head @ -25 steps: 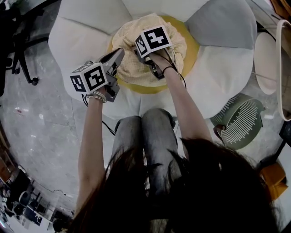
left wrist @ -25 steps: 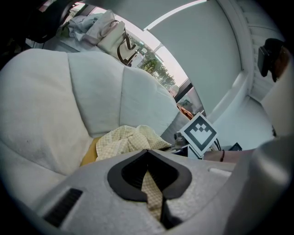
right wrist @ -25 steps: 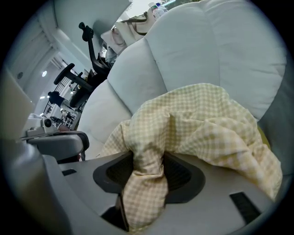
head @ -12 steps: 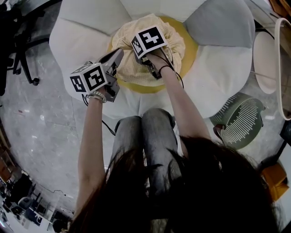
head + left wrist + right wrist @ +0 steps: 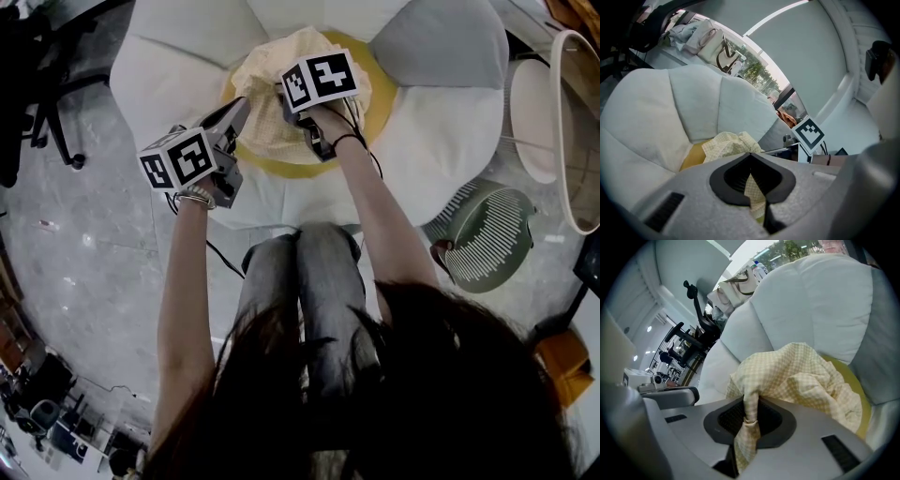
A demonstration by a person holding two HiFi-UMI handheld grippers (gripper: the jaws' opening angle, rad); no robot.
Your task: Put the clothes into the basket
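Yellow checked garment (image 5: pixel 265 89) lies bunched on the yellow centre (image 5: pixel 386 105) of a flower-shaped cushion (image 5: pixel 450 131) with white petals and one grey petal.

Left hand-held gripper (image 5: pixel 242 111): at the garment's left edge, pointing in towards the heap. In the left gripper view its jaws (image 5: pixel 753 194) are drawn narrow on a thin strip of the checked cloth (image 5: pixel 727 143), which runs down through the dark pads; the rest of the heap sits just beyond the tips.

Right hand-held gripper (image 5: pixel 287 99): over the top of the heap, its marker cube (image 5: pixel 322 80) covering much of the cloth in the head view. In the right gripper view the jaws (image 5: pixel 747 423) have just been closing and now pinch a twisted fold of the garment (image 5: pixel 801 376). The fold stands up out of the pads and joins the main bundle above; a tail hangs below the pinch.

Green slatted basket (image 5: pixel 487 244): on the grey floor (image 5: pixel 84 234) to the person's right, beside the cushion's edge, well apart from the garment. Contents cannot be made out.
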